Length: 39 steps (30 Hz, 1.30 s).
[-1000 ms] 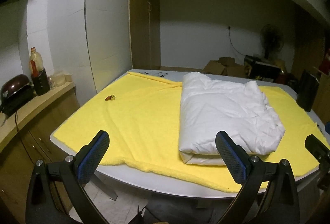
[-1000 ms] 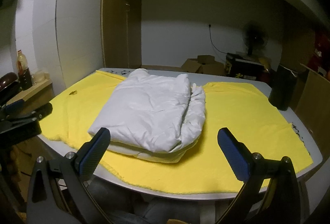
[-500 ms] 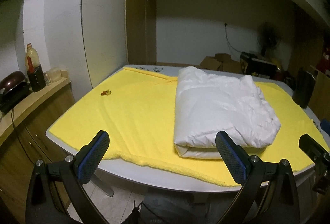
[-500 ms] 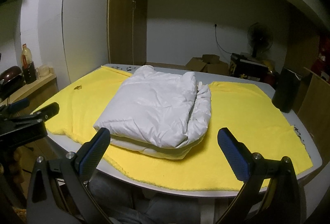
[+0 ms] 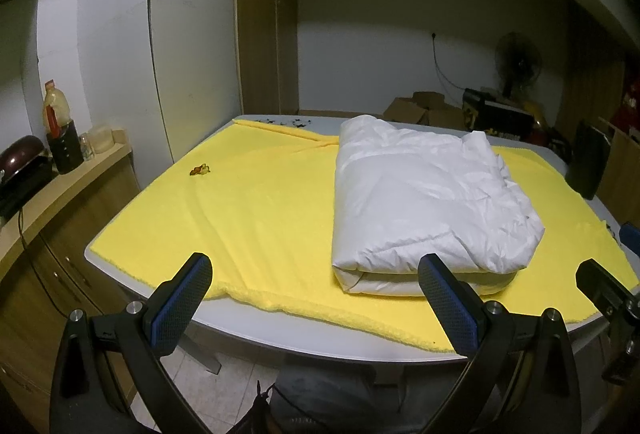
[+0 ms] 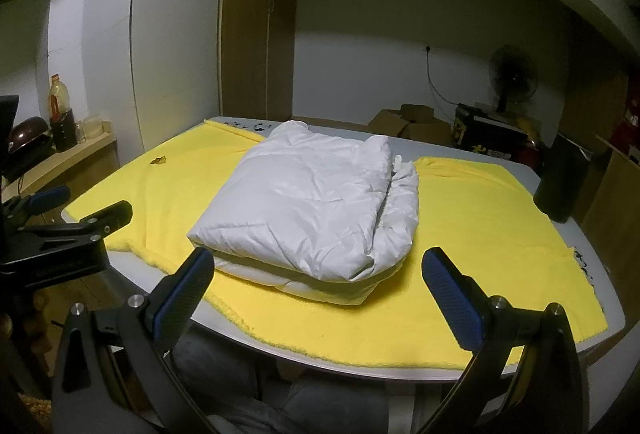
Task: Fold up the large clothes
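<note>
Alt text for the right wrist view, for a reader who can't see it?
A folded white puffy jacket lies on a yellow blanket covering a grey table. The open right gripper hovers empty at the near edge; the left gripper shows at left.

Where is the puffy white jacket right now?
The folded white jacket lies on the yellow blanket covering the table, near the front edge. In the left wrist view it sits right of centre; neither gripper touches it.
</note>
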Each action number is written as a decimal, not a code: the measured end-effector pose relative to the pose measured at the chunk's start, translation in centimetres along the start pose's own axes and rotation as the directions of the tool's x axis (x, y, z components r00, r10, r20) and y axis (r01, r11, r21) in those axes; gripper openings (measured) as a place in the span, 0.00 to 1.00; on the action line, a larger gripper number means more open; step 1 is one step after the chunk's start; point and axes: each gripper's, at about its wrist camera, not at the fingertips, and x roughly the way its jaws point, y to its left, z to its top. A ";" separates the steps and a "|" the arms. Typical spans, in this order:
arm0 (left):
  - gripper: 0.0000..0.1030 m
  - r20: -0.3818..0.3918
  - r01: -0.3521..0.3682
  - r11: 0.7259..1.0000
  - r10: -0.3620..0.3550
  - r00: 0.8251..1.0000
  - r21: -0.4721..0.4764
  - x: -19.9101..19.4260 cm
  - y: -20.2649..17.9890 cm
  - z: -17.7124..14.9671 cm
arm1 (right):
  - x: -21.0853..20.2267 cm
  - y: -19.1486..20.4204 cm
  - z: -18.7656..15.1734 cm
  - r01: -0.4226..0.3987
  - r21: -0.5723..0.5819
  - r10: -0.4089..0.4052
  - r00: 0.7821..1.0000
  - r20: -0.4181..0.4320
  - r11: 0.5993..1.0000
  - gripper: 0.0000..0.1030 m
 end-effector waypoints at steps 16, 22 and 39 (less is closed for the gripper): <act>1.00 -0.030 0.014 1.000 -0.014 0.999 0.017 0.3 -0.7 -0.4 | 0.3 0.7 -0.2 -0.001 0.003 0.001 1.000 -0.010 1.000 1.00; 1.00 -0.042 0.020 1.000 -0.019 0.999 0.020 0.4 -0.9 -0.5 | 0.4 0.8 -0.2 -0.002 0.003 0.003 1.000 -0.013 1.000 1.00; 1.00 -0.056 0.020 1.000 -0.019 0.998 0.021 0.6 -0.9 -0.7 | 0.5 1.1 -0.5 -0.005 0.002 0.005 1.000 -0.022 1.000 1.00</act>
